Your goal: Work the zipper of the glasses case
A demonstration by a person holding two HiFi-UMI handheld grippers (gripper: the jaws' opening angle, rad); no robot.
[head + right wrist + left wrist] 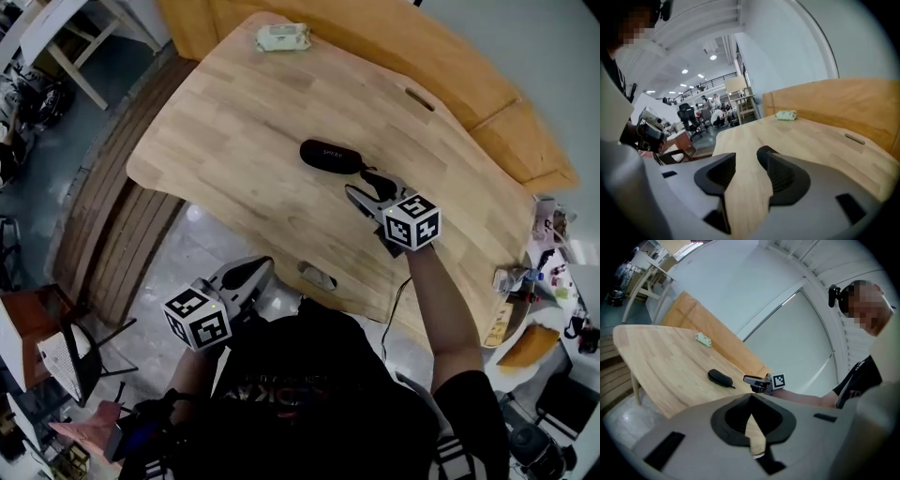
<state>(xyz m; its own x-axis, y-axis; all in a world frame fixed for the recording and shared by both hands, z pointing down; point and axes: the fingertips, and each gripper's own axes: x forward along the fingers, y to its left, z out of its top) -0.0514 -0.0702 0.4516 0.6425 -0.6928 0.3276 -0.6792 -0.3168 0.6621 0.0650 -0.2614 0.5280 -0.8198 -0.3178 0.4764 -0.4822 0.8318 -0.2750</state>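
Note:
The black glasses case lies closed on the wooden table, near its middle. My right gripper hovers just short of the case's near end and stands open, with only bare tabletop showing between its jaws. In the right gripper view the case is hard to tell apart from the dark pad of the right-hand jaw. My left gripper hangs off the table's front edge, well away from the case, and is shut with nothing in it. The left gripper view shows the case and the right gripper beside it.
A pale green pack of wipes lies at the table's far end. The tabletop has a slot near its far side and a cable hole by the front edge. Small clutter sits at the right end. A wooden panel runs behind the table.

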